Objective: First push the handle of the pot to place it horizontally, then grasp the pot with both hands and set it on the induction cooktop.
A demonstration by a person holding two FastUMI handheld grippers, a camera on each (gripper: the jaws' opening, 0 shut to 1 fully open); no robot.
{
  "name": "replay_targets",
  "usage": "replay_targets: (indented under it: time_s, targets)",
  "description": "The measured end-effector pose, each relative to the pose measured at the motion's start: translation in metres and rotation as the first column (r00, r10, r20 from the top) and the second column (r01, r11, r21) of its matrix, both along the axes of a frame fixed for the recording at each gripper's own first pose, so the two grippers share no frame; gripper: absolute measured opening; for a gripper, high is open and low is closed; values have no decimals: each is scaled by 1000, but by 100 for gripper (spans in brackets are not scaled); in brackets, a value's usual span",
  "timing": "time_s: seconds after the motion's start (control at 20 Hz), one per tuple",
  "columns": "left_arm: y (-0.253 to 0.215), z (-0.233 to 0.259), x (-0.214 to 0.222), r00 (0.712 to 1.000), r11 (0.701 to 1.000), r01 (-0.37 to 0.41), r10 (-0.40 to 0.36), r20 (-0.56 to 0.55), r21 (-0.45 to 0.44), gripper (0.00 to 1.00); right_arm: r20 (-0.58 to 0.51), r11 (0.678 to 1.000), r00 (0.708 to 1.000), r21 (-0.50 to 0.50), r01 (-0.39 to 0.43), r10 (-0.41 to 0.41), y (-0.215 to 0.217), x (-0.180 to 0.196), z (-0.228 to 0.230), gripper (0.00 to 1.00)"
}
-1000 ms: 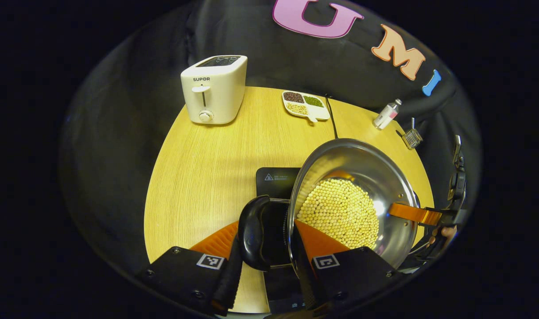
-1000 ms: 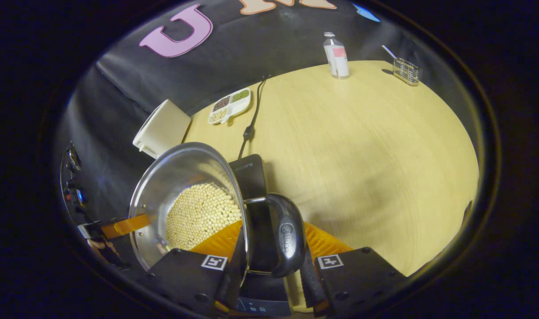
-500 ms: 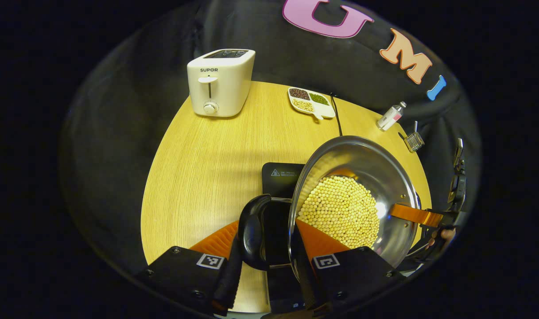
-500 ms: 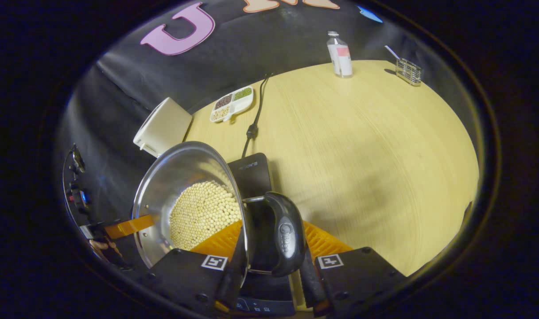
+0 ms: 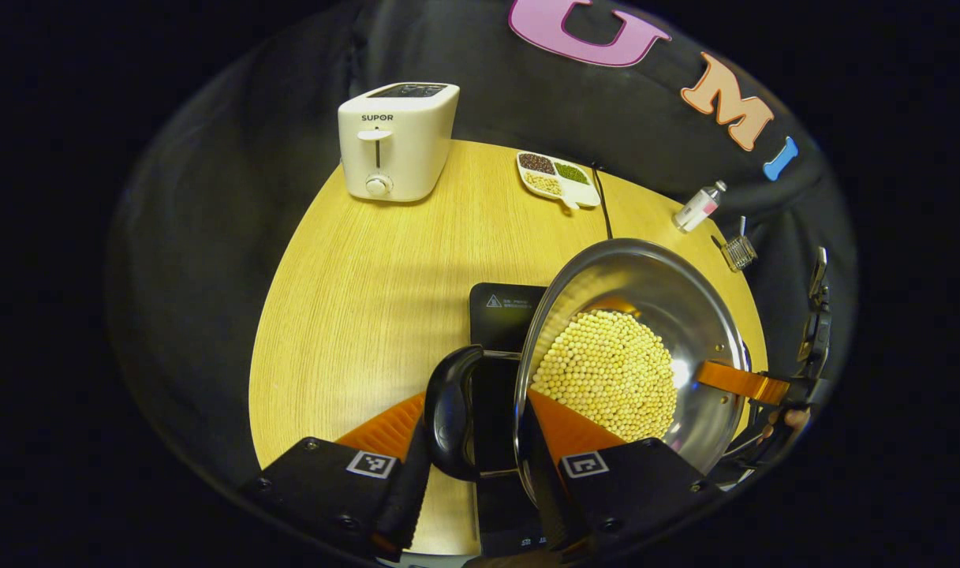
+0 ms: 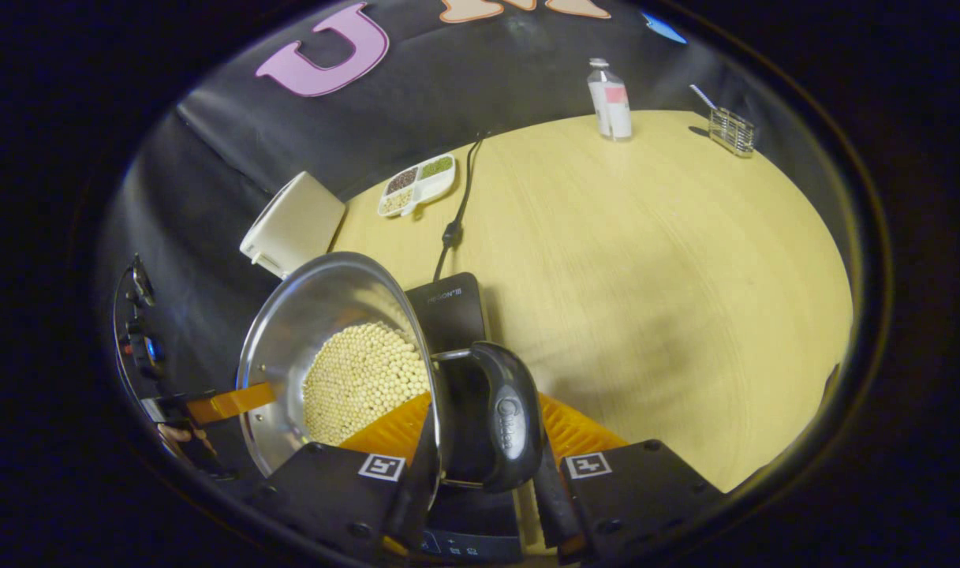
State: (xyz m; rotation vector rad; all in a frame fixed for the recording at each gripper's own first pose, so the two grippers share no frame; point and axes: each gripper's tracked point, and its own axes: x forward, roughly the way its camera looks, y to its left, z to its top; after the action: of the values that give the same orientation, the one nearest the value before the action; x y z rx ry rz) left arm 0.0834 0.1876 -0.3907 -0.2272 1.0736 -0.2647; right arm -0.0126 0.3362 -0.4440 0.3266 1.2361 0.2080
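Observation:
A steel pot (image 5: 645, 276) (image 6: 314, 304) holding pale round beans hangs over the black induction cooktop (image 5: 505, 309) (image 6: 448, 304); I cannot tell whether it touches. My left gripper (image 5: 476, 442) is shut across the pot's rim and its black side handle (image 5: 446, 410), one orange finger inside the pot and one outside the handle. My right gripper (image 6: 483, 442) is shut the same way on the opposite handle (image 6: 509, 418). In each view the other gripper's orange finger (image 5: 738, 382) (image 6: 225, 403) shows at the far rim, with a hand behind it.
On the round wooden table (image 5: 353, 284) (image 6: 653, 260) stand a white toaster (image 5: 397, 142) (image 6: 294, 225), a divided dish of beans (image 5: 557, 177) (image 6: 416, 183), the cooktop's cord (image 5: 603, 209) (image 6: 456, 213), a small bottle (image 5: 699, 207) (image 6: 610, 102) and a wire basket (image 5: 738, 251) (image 6: 730, 128).
Both grippers and the pot have shifted slightly over the cooktop, and more of the cooktop's far end shows. Both grips are unchanged.

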Motion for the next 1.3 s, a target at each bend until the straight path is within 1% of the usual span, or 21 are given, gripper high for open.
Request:
replay_targets:
  time_s: [0.05,0.2,0.25,0.35,0.4,0.45,0.5,0.55,0.65,0.7,0.75,0.8,0.85,0.9,0.95,1.0,1.05,1.1,1.2,1.3]
  targets:
    - [0,0,0,1000,1000,0,0,0,5,60,-1,1000,1000,-1,1,-1,0,0,0,54]
    - [1,-3,-1,999,998,35,-35,-5,55,66,2,1000,1000,-1,0,0,0,-1,0,54]
    - [0,-3,-1,998,996,55,-55,0,76,67,4,1000,1000,3,4,-4,0,0,0,63]
    - [2,-2,2,996,990,85,-88,19,116,71,5,1000,1000,8,12,-12,-1,1,0,59]
    - [2,-2,3,995,987,93,-97,30,129,73,12,1000,1000,15,13,-13,1,1,4,59]
    - [4,-1,6,994,986,89,-96,43,143,74,26,1000,1000,14,15,-16,3,6,-1,53]
    - [5,1,9,994,986,80,-89,55,148,79,38,1000,999,8,18,-19,-2,8,5,53]
    - [6,3,13,994,986,67,-79,69,153,77,44,999,999,24,22,-23,0,9,8,64]
    - [10,5,15,994,984,56,-70,82,167,83,55,999,998,14,29,-30,-3,12,7,87]
    - [10,6,14,994,984,52,-67,84,172,92,60,999,998,3,32,-32,-5,14,6,100]
    - [13,7,15,994,983,47,-63,86,176,97,60,1000,998,-1,31,-31,-8,12,9,94]
    - [15,8,15,994,982,34,-51,93,185,97,61,1000,998,-5,28,-27,-9,11,9,94]
    - [16,10,17,994,982,22,-41,102,186,98,66,1000,998,-10,23,-22,-10,11,9,100]
    - [16,11,16,994,982,14,-35,108,187,99,73,1000,997,-14,18,-17,-11,11,10,94]
    - [18,13,15,993,981,4,-27,113,194,100,82,1000,997,-13,12,-11,-11,12,11,94]
    - [19,16,16,992,981,-5,-20,124,196,99,93,1000,996,-15,9,-7,-12,11,14,100]
    - [20,21,16,990,980,-20,-8,140,200,100,107,1000,994,-18,6,-4,-14,12,17,100]
    - [21,27,17,986,978,-35,1,165,205,100,123,1000,992,-21,3,-1,-17,12,21,94]
    - [26,46,22,970,972,-71,14,243,226,99,171,999,985,-32,-4,9,-24,17,32,94]
    - [30,70,29,944,964,-104,18,330,246,99,235,999,972,-46,-13,24,-31,25,48,94]
